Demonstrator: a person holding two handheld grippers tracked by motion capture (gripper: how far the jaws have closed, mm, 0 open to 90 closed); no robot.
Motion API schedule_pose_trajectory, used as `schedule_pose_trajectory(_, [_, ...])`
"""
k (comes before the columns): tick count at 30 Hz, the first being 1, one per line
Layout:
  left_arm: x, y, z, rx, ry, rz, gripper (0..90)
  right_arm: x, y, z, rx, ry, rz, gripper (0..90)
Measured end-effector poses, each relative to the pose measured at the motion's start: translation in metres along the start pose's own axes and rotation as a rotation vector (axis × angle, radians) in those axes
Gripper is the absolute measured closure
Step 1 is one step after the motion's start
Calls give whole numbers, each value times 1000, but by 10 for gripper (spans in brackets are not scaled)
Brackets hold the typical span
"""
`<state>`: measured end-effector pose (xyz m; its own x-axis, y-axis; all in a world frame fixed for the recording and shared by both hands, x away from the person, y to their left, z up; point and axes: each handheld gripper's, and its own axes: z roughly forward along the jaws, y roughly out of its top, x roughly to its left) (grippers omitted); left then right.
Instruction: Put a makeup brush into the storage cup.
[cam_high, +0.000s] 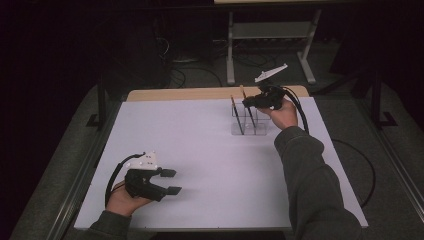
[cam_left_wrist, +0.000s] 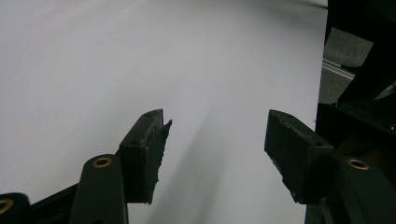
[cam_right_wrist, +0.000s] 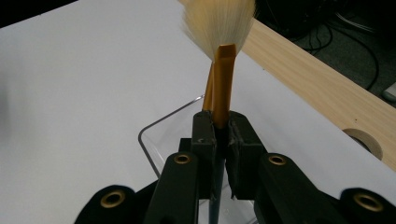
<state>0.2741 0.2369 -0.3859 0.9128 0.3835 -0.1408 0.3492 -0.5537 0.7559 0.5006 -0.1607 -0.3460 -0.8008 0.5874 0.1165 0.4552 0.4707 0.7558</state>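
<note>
Up close, right claw (cam_right_wrist: 219, 154) clamps brush (cam_right_wrist: 222, 93); left claw (cam_left_wrist: 215, 154) gapes empty.

Legible text, labels, brands, numbers, signs: none. White surface (cam_high: 200, 150): unmarked. Clear holder (cam_right_wrist: 159, 140), brush (cam_right_wrist: 222, 70): no lettering readable. Both grippers' black bodies carry no readable marking.

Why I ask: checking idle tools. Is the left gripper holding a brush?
No, the left gripper has open jaws with just the white table between them.
</note>
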Motion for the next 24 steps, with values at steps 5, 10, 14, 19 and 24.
schedule_pose_trajectory(5, [0, 0, 0, -1, 2, -2, 374, 0, -1, -1, 6, -9, 3, 816])
schedule_pose_trajectory(10, [0, 0, -1, -1, 2, 1, 374, 1, -1, -1, 14, -11, 14, 815])
schedule_pose_trajectory(14, [0, 0, -1, 1, 3, -3, 373, 1, -2, -2, 17, -9, 17, 813])
schedule_pose_trajectory(19, [0, 1, -1, 0, 2, 6, 372, 0, -4, -1, 35, -9, 36, 758])
schedule_pose_trajectory(24, [0, 0, -1, -3, 4, -1, 371, 0, -6, -3, 28, -18, 40, 735])
